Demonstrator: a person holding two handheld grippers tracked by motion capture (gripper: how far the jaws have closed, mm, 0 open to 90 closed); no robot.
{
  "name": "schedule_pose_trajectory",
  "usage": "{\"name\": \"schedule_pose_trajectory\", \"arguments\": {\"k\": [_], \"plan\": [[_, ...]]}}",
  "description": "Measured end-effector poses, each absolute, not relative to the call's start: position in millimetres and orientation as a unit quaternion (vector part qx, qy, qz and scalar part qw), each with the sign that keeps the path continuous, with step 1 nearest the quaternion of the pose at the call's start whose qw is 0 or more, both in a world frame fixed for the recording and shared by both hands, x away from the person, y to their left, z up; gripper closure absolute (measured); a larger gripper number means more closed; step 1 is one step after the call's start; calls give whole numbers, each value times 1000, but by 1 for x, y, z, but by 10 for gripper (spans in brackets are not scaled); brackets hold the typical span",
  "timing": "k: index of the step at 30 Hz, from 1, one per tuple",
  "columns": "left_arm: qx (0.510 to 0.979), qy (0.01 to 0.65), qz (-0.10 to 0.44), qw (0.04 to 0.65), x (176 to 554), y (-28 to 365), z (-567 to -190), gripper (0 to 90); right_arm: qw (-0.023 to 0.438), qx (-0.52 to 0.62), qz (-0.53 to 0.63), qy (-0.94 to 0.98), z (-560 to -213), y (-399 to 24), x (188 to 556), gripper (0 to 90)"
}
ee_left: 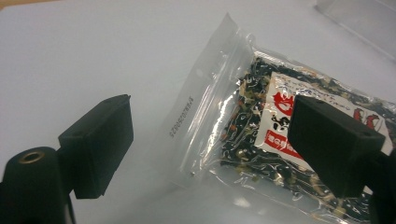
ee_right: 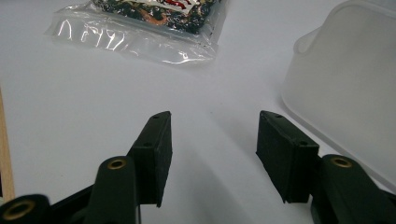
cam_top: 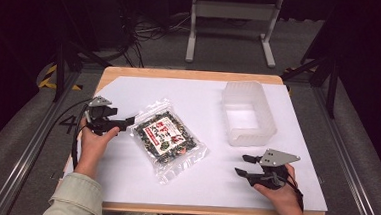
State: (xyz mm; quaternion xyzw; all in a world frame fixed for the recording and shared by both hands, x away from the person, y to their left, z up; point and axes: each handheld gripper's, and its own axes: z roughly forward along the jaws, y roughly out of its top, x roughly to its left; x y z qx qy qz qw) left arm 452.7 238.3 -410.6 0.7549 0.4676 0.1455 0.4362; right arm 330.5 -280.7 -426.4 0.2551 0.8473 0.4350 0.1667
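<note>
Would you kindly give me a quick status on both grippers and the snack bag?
Left gripper open, jaws at the snack bag's edge, not gripping. Right gripper open, empty, beside the plastic bin. Bag flat on the white sheet; nothing blocking.

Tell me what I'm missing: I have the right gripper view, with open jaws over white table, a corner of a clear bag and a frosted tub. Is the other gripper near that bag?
Observer: Yes. In the high view the left gripper sits at the bag of dark flakes, at its upper left edge.
Operator: Has it gripped it?
Observer: No. In the left gripper view its jaws stand wide apart with the bag's clear sealed edge between them, pads not pressing.
Operator: Anything in the tub?
Observer: The tub looks empty from above. The right gripper rests open just below it.
</note>
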Motion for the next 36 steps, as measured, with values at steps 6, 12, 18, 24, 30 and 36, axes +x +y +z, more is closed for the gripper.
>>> {"name": "schedule_pose_trajectory", "arguments": {"k": [6, 12, 18, 24, 30, 36], "plan": [[752, 476, 130, 437, 462, 242, -421, 161, 170, 254, 429, 850, -427, -281, 326, 440], [754, 483, 99, 434, 469, 242, -432, 180, 172, 256, 429, 849, -428, -282, 325, 434], [750, 498, 68, 430, 472, 247, -440, 256, 171, 254, 428, 850, -428, -281, 325, 427], [756, 502, 46, 418, 475, 248, -447, 309, 170, 253, 429, 850, -428, -281, 325, 423], [759, 498, 23, 418, 475, 245, -451, 384, 170, 250, 428, 851, -428, -280, 325, 415], [761, 495, 14, 419, 474, 243, -451, 463, 169, 250, 427, 853, -429, -279, 325, 408]]}}
